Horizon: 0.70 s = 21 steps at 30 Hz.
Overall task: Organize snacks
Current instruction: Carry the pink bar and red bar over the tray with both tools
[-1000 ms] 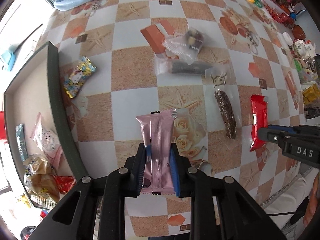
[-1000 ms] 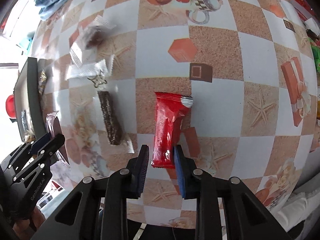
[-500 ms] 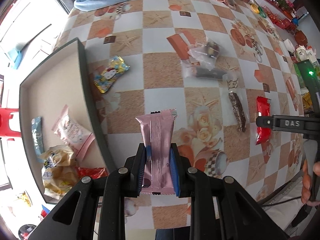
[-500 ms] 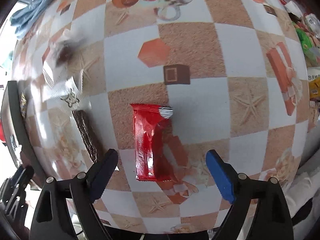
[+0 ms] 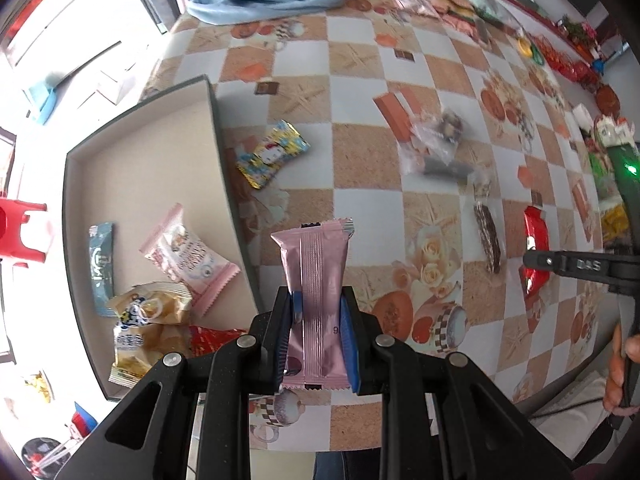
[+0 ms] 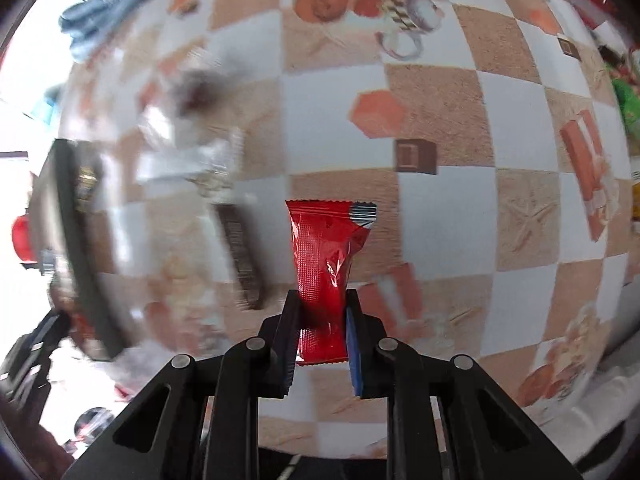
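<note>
The left gripper (image 5: pixel 318 330) has its fingers clamped on a pink packet (image 5: pixel 316 276); the box (image 5: pixel 140 168) lies left of them. The right gripper (image 6: pixel 322 336), fingers having just closed, clamps a red packet (image 6: pixel 326 256) above the bench (image 6: pixel 440 92).

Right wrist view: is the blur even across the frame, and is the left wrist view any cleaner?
Right wrist view: the red packet in the claw is sharp, while the tablecloth smears badly toward the left edge. Left wrist view: mostly crisp, pink packet clear, clear wrappers slightly soft, window area at left blown out.
</note>
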Each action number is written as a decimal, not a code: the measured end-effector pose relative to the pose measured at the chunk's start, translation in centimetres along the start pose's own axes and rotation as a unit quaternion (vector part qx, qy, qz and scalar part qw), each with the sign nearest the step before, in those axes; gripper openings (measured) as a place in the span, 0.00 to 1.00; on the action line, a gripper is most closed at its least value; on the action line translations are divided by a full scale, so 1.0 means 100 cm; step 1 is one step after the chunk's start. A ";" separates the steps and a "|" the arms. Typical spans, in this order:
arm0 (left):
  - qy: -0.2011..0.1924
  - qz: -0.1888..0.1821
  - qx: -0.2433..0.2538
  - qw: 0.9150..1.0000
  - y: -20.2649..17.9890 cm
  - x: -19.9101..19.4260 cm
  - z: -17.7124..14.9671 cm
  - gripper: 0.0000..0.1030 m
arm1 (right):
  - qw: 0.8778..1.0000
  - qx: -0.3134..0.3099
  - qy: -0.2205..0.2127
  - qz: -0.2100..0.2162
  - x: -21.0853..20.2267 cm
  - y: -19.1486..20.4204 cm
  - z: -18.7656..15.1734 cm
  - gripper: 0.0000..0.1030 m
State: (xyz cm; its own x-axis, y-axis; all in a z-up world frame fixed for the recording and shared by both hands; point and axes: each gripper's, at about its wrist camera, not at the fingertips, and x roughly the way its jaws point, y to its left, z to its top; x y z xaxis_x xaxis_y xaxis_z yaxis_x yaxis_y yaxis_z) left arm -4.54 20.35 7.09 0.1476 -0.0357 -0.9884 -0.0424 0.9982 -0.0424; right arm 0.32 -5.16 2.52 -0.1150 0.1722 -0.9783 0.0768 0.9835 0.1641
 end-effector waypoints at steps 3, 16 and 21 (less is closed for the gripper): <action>-0.008 -0.003 -0.014 1.000 0.012 0.001 0.004 0.25 | 1.000 -0.013 -0.013 0.021 -0.019 0.013 0.000 0.21; -0.026 0.016 -0.102 0.994 0.089 -0.011 -0.008 0.25 | 0.984 -0.154 0.002 0.093 -0.022 0.183 0.010 0.21; -0.017 0.024 -0.134 0.990 0.119 -0.008 -0.022 0.25 | 0.973 -0.204 0.024 0.109 -0.008 0.251 0.000 0.22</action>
State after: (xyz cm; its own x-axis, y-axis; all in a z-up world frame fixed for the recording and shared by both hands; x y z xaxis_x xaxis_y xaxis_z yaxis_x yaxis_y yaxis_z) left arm -7.39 32.18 7.09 0.1727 0.0174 -0.9848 -0.3112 0.9496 -0.0378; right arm 2.37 19.37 7.44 -0.1860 0.3721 -0.9094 -0.2943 0.8619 0.4129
